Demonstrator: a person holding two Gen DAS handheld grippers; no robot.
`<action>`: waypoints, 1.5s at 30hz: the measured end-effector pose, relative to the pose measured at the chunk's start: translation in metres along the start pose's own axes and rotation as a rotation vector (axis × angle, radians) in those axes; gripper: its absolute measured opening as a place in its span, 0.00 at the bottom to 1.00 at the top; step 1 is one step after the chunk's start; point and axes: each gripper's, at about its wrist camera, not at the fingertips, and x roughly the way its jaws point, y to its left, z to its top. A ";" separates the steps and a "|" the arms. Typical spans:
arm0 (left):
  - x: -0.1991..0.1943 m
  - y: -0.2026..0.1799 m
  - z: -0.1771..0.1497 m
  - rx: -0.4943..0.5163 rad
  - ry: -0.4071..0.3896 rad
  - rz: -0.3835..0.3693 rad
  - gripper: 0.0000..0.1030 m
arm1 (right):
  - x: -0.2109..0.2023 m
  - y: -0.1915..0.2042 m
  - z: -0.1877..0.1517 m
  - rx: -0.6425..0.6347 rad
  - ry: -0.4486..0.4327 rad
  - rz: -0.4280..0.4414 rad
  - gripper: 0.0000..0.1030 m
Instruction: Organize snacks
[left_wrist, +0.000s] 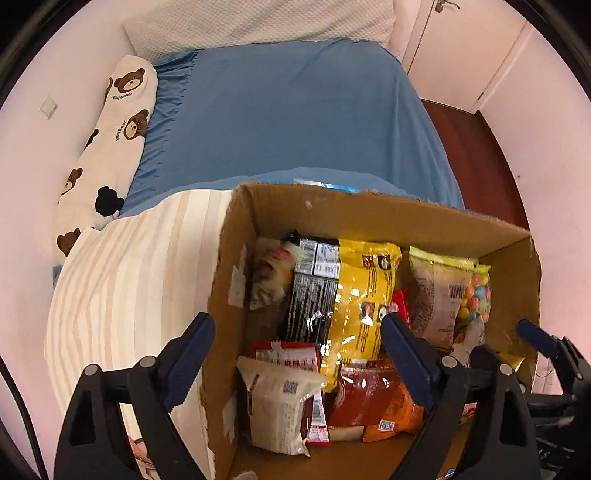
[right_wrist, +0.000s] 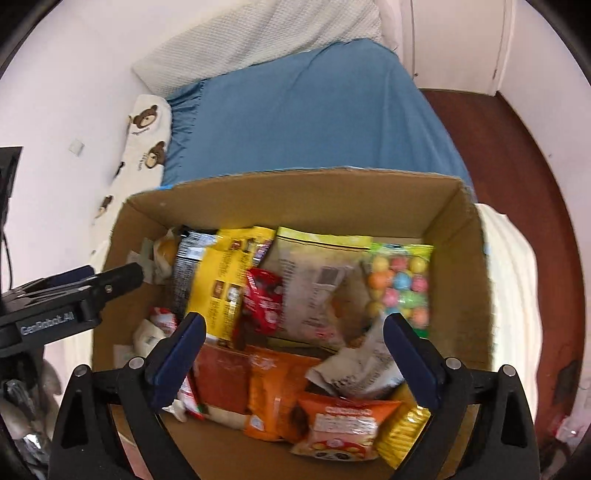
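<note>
Both grippers, left (left_wrist: 297, 363) and right (right_wrist: 294, 356), jaws apart, empty, above cardboard box (right_wrist: 306, 195) of snack packets (right_wrist: 218, 280) on bed (left_wrist: 288, 118).

1. A bed (left_wrist: 295, 122) covered by a blue sheet fills the middle of both views.
2. A white textured pillow (left_wrist: 258, 22) lies at its far end.
3. A long bear-print bolster (left_wrist: 107, 147) runs along its left edge.
4. An open cardboard box (right_wrist: 295, 195) of snacks and a cream striped quilt (left_wrist: 140, 280) sit at the near end.
</note>
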 end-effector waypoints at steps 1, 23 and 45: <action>0.000 -0.002 -0.005 0.005 0.000 0.006 0.89 | 0.000 -0.001 -0.002 0.000 -0.002 -0.007 0.96; -0.061 -0.017 -0.096 -0.008 -0.120 -0.041 0.89 | -0.065 -0.019 -0.068 -0.037 -0.091 -0.107 0.97; -0.205 -0.021 -0.232 0.009 -0.347 -0.028 0.89 | -0.238 0.005 -0.201 -0.089 -0.351 -0.109 1.00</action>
